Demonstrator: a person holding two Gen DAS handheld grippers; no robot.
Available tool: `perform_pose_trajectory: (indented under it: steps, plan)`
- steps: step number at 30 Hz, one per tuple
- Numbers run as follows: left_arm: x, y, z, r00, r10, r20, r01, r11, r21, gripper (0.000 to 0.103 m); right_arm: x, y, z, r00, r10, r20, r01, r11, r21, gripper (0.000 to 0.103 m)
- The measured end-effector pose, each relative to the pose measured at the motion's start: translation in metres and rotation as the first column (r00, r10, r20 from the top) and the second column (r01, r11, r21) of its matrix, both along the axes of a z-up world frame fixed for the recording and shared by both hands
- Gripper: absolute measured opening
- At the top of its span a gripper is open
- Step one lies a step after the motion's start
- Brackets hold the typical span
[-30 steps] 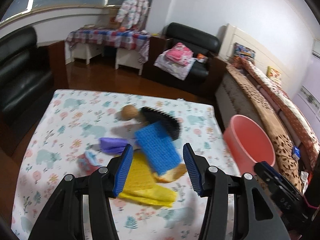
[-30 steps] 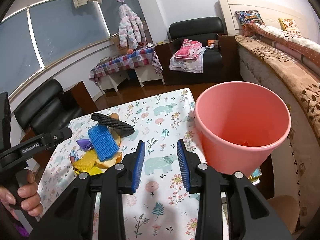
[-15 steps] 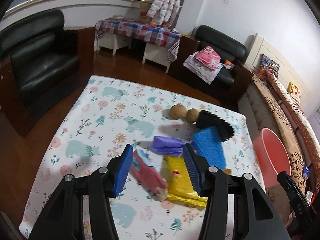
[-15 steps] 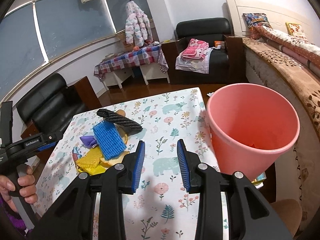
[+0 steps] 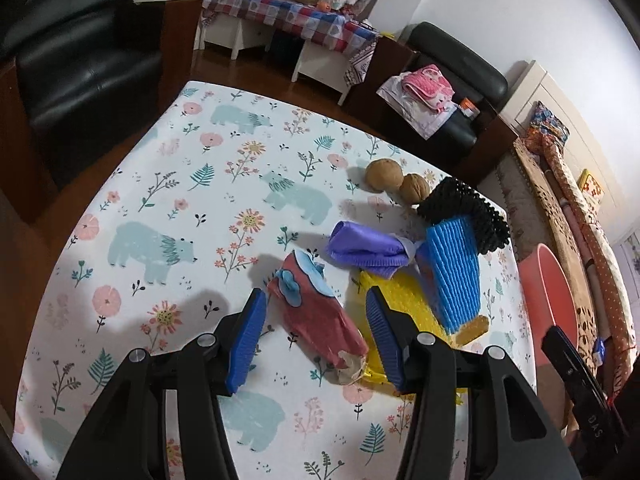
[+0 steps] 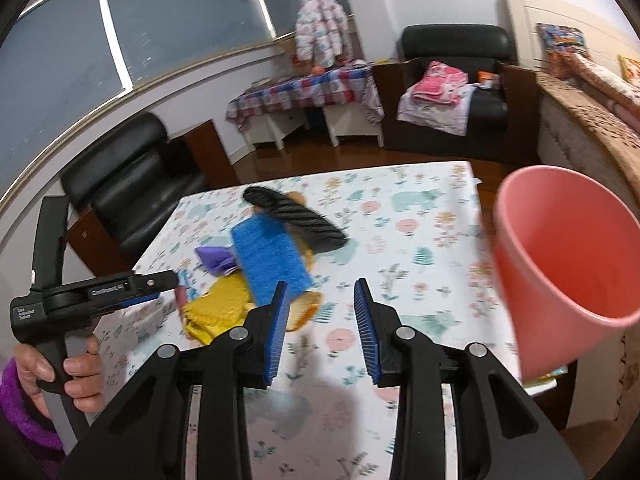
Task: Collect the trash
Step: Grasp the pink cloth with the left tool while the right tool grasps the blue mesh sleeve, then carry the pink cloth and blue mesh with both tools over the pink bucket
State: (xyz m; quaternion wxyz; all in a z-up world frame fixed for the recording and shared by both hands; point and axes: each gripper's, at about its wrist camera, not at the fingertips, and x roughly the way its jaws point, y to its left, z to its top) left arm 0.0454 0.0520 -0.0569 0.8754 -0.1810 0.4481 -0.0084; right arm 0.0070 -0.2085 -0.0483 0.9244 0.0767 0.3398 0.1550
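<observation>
The left gripper (image 5: 316,336) hangs with jaws spread either side of a red wrapper (image 5: 320,316) lying on the surface (image 5: 168,208), not pinching it; the right gripper (image 6: 320,332) gapes empty beside the pink bucket (image 6: 568,272)

Both tools (image 5: 316,336) (image 6: 320,328) open, angled down.

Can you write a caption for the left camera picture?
Open left tool straddles a red wrapper on the table.

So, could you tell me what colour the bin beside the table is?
Pink; the bin shows best in the right wrist view.
</observation>
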Motion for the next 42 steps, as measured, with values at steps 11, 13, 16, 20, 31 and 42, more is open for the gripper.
perform_pose_trajectory:
  steps: [11,13,16,20,31,42]
  plan:
    - [0.018,0.0,-0.017,0.998,-0.011,-0.058,0.008,0.999,-0.054,0.051,0.028,0.029,-0.003,0.997,0.069,-0.036,-0.069,0.998,0.006,0.035]
    - [0.019,0.001,-0.02,0.998,-0.021,-0.065,0.018,0.998,-0.054,0.034,0.033,0.035,-0.003,0.996,0.08,-0.034,-0.08,0.997,0.006,0.043]
    - [0.018,0.003,-0.02,0.998,-0.045,-0.052,0.042,0.998,-0.056,0.027,0.042,0.042,-0.003,0.995,0.096,-0.033,-0.096,0.995,-0.009,0.044]
    - [0.013,0.006,-0.014,0.998,-0.053,-0.018,0.053,0.999,-0.008,0.025,0.058,0.049,-0.01,0.992,0.111,-0.061,-0.113,0.994,-0.017,0.044]
    - [0.009,0.01,-0.001,0.998,-0.064,0.018,0.064,0.998,0.014,0.024,0.083,0.058,-0.032,0.979,0.13,-0.154,-0.133,0.991,-0.011,0.039]
    - [0.002,0.005,0.011,0.997,-0.055,0.045,0.053,0.997,0.053,0.024,0.05,0.065,-0.013,0.974,0.198,-0.109,-0.198,0.98,0.006,0.007]
